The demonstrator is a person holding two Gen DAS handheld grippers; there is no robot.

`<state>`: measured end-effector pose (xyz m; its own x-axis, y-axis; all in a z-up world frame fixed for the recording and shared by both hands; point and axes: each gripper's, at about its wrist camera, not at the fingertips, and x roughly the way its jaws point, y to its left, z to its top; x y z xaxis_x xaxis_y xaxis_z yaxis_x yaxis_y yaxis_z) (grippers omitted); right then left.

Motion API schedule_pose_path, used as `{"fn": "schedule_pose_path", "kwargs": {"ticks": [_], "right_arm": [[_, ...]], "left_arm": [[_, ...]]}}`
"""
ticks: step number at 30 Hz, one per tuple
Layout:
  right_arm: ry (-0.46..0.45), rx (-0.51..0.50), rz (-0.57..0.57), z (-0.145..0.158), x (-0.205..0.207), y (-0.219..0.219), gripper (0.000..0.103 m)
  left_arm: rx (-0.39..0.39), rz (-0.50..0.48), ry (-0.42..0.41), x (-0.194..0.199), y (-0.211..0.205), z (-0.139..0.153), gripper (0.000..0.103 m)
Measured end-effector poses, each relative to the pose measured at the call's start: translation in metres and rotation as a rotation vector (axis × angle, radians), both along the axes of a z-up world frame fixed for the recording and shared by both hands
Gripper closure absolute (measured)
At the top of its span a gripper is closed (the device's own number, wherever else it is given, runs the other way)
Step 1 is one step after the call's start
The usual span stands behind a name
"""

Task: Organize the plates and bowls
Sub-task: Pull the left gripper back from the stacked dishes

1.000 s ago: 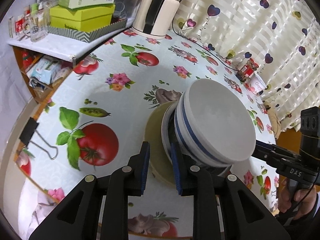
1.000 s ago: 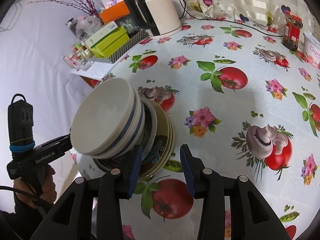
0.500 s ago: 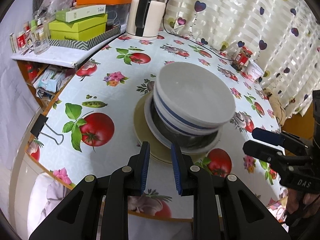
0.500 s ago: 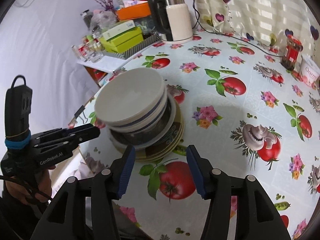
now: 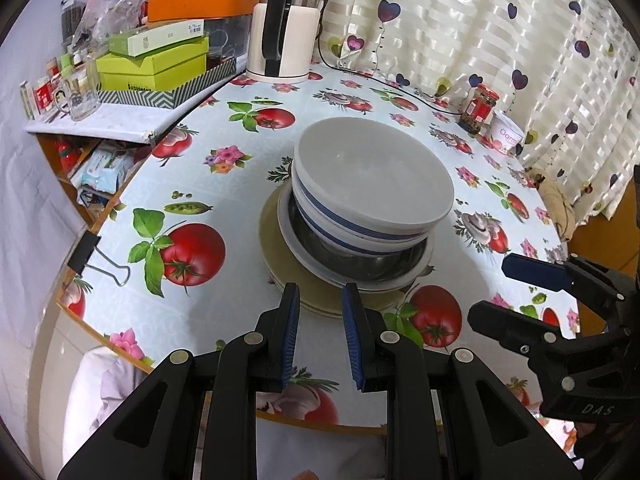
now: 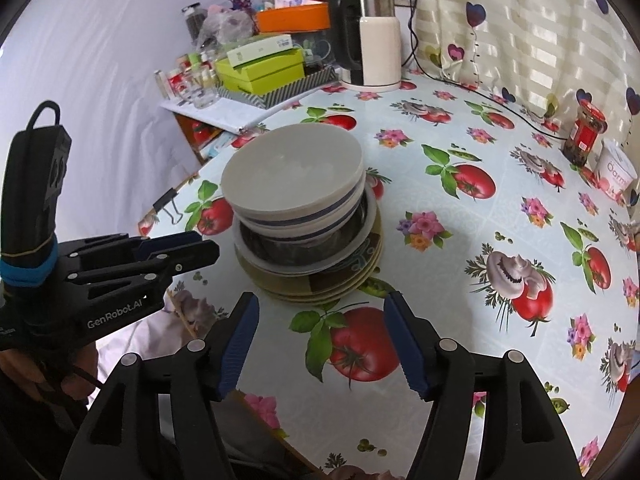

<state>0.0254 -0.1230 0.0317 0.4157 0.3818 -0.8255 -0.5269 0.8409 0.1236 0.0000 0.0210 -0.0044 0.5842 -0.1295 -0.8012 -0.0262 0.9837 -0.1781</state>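
- My left gripper (image 5: 318, 332) has its black fingers (image 5: 288, 332), lined with ribbed blue pads, a narrow gap apart with nothing between them; they hang just short of the near rim of the plates.
- My right gripper (image 6: 322, 342) has its fingers (image 6: 404, 344) opening, already well apart and empty, with only patterned cloth showing between the pads.
- Both grippers tilt steeply down toward the desk (image 5: 224, 184), one on each side of the crockery and neither touching it.
- The task's stack (image 6: 308, 232) sits near the desk's front edge: at the bottom several flat olive-tan plates (image 6: 320, 284) with a dark pattern, then a white wide-rimmed dish (image 5: 352, 276) with a shiny dark hollow, then two nested white bowls (image 5: 372, 192) with a blue band, smooth and matte inside. The bowls lean off-centre in the dish.
- In the right view my left gripper's body reads "GenRobot.AI"; in the left view my right gripper's body reads "DAS".
- My hand (image 6: 48, 380) grips the left handle at the lower left.
- The desk wears a glossy oilcloth printed with tomatoes, mushrooms, peas and flowers; a black binder clip (image 5: 94, 258) bites its edge.
- Farther back stand a cream and steel kettle (image 5: 284, 36), lime-green boxes (image 5: 154, 66), a red-labelled jar (image 6: 584, 136) and a white tub (image 6: 618, 172) reading "Oarm", against a curtain (image 5: 500, 40) with hearts.
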Motion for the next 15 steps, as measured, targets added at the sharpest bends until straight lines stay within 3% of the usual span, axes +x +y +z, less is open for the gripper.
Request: {"fn": "schedule_pose_path", "kwargs": {"ticks": [15], "right_arm": [[-0.001, -0.036, 0.023, -0.011, 0.002, 0.01, 0.035]], "left_arm": [[0.01, 0.009, 0.024, 0.005, 0.002, -0.011, 0.08]]}}
